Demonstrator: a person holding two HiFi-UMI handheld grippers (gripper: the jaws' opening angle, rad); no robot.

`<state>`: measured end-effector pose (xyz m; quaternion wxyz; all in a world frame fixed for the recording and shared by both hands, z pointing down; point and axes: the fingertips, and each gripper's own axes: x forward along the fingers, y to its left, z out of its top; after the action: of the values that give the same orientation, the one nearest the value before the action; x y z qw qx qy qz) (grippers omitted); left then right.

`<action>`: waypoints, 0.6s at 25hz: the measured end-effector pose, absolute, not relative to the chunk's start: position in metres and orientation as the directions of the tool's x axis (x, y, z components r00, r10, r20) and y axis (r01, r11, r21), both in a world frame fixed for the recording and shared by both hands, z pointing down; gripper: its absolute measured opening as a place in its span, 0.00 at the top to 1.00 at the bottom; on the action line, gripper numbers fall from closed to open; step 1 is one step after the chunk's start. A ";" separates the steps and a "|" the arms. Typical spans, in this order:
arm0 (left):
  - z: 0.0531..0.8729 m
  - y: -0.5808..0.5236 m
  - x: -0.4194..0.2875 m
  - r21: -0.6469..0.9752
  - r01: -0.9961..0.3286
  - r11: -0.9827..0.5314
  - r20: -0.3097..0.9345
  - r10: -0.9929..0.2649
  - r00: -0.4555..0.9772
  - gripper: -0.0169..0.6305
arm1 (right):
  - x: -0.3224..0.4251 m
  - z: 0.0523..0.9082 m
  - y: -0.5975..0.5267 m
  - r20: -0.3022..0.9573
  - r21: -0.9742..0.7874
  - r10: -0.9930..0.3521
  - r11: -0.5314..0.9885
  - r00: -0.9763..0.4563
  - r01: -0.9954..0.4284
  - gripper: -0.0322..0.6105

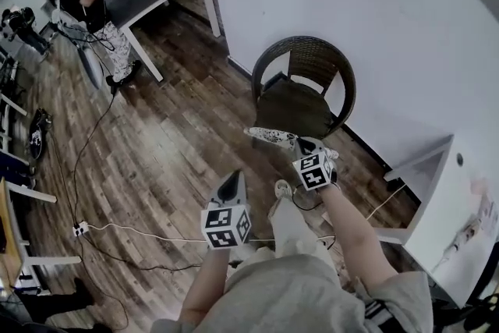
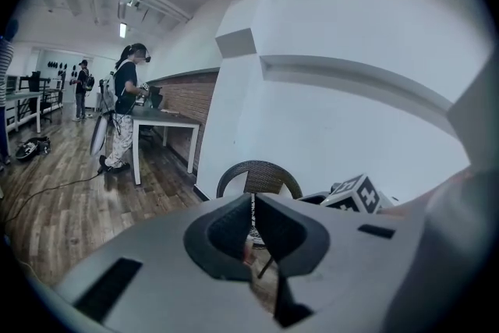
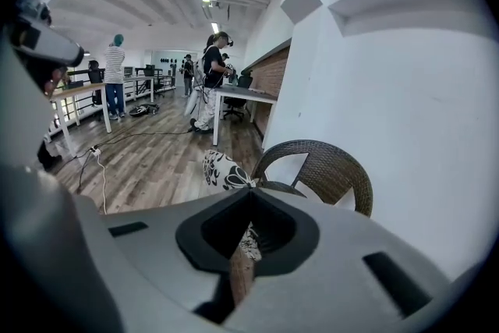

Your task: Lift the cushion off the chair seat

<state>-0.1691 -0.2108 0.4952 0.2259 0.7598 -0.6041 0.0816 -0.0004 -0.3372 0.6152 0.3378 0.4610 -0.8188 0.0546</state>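
Cushion pinched at one corner, apparently clear of the seat

My left gripper [image 1: 232, 182] hangs empty, jaws together, below the free end. The cushion [image 1: 271, 136] runs leftward from my right gripper [image 1: 299, 143], which is clamped on its near corner, before the chair [image 1: 297, 108].

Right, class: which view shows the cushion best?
The right gripper view: the cushion shows its print plainly, one edge pinched in the right gripper. Head view shows it as a thin strip by the chair; left gripper view, barely a sliver behind the jaws.
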 end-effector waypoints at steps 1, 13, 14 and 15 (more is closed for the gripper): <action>0.492 -0.204 -0.168 0.240 -0.955 -0.171 0.393 -0.883 0.257 0.95 | 0.000 0.608 -0.330 0.594 0.223 -0.725 0.566 -0.349 -0.794 0.94; 0.451 -0.127 -0.164 0.186 -0.949 -0.256 0.313 -0.900 0.304 0.95 | 0.001 0.528 -0.242 0.457 0.213 -0.813 0.494 -0.361 -0.843 0.94; 0.450 -0.120 -0.164 0.185 -0.948 -0.259 0.311 -0.900 0.306 0.95 | 0.001 0.523 -0.233 0.451 0.208 -0.816 0.491 -0.363 -0.846 0.94; 0.448 -0.112 -0.164 0.185 -0.948 -0.259 0.312 -0.899 0.307 0.95 | 0.002 0.519 -0.224 0.444 0.203 -0.818 0.489 -0.366 -0.848 0.94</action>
<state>-0.1640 -0.1124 0.4485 0.1703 0.7901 -0.5844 0.0718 0.0016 -0.2236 0.5187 0.2506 0.5043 -0.8258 0.0302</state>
